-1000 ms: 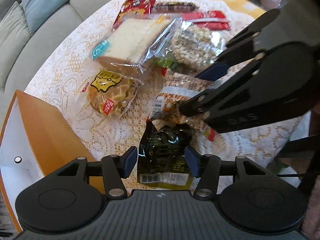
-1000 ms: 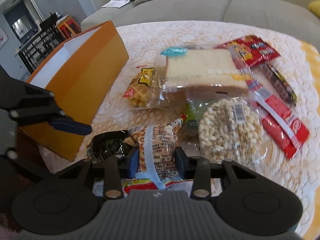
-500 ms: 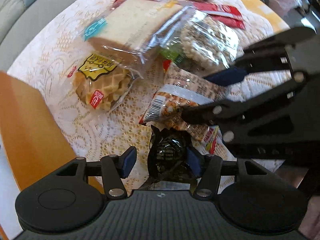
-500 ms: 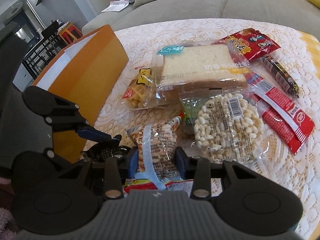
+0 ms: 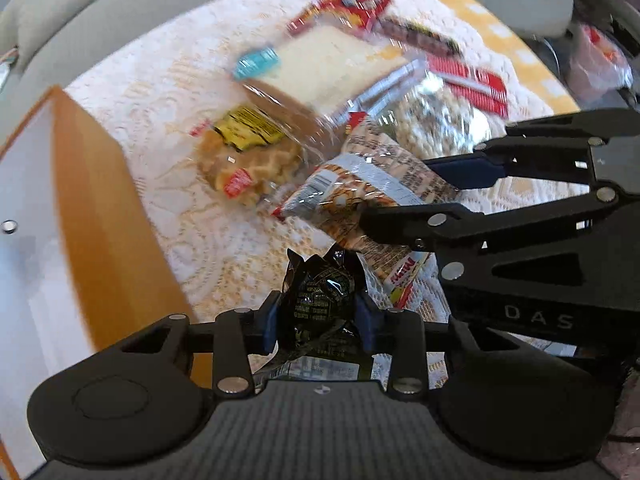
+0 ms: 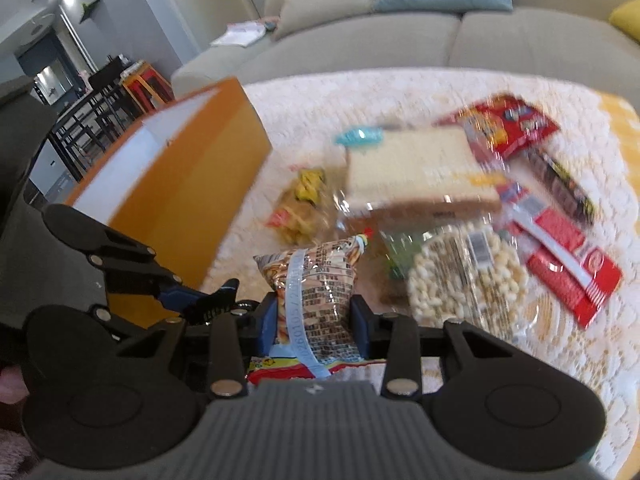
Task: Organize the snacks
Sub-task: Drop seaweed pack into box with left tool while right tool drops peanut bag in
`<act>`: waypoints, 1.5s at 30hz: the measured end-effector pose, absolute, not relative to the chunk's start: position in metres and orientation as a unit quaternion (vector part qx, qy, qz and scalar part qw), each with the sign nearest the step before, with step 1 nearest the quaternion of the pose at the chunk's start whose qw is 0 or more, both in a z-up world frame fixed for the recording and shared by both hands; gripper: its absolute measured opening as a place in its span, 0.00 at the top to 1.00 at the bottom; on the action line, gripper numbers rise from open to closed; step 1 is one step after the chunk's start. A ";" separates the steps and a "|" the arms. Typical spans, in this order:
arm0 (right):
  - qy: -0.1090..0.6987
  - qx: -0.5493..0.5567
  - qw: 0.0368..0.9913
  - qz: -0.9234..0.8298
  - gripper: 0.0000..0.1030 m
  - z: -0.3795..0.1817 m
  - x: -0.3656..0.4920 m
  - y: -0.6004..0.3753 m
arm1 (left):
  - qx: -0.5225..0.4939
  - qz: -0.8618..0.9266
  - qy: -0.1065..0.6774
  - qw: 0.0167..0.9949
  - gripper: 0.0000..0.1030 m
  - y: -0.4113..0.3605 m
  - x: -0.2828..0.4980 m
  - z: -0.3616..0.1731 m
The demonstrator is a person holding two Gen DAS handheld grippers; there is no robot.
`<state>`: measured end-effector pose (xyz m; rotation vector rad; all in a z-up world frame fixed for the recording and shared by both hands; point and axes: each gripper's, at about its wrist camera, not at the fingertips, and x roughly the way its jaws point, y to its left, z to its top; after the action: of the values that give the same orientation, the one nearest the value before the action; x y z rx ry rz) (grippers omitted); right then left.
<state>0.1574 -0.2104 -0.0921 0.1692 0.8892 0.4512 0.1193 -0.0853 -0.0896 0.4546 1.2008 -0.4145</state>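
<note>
where the left claw (image 5: pixel 316 320) gaped a second ago, it is closing on the crinkly black packet (image 5: pixel 320 300); the right claw (image 6: pixel 314 320) grips a glossy peanut bag (image 6: pixel 316 292) above the lace-covered desk (image 6: pixel 560 360).

Glossy black foil packet (image 5: pixel 320 300), lace tablecloth (image 5: pixel 168 80)

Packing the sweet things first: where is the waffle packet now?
On the lace tablecloth, the waffle packet lies between the orange box and the bagged bread.
</note>
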 end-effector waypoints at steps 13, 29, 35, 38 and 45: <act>0.377 0.082 0.904 0.184 0.64 -0.027 0.131 -0.201 | 0.137 -0.137 0.479 0.856 0.58 -0.038 0.104 0.002; 0.381 0.000 0.873 0.304 0.64 0.020 0.138 -0.076 | -0.018 0.008 0.513 0.858 0.58 0.105 0.115 0.012; 0.416 -0.066 0.841 0.338 0.64 0.015 0.157 -0.017 | -0.036 0.032 0.521 0.852 0.58 0.134 0.127 0.001; 0.433 -0.106 0.828 0.341 0.64 0.004 0.165 0.006 | -0.022 0.038 0.535 0.844 0.58 0.137 0.135 -0.013; 0.471 -0.131 0.804 0.340 0.65 -0.011 0.187 0.026 | -0.012 0.029 0.570 0.821 0.58 0.138 0.149 -0.042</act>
<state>0.1872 0.0255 -0.0113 -0.2801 1.0084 0.7287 0.1490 0.1384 -0.0421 -0.0266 1.2144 0.0623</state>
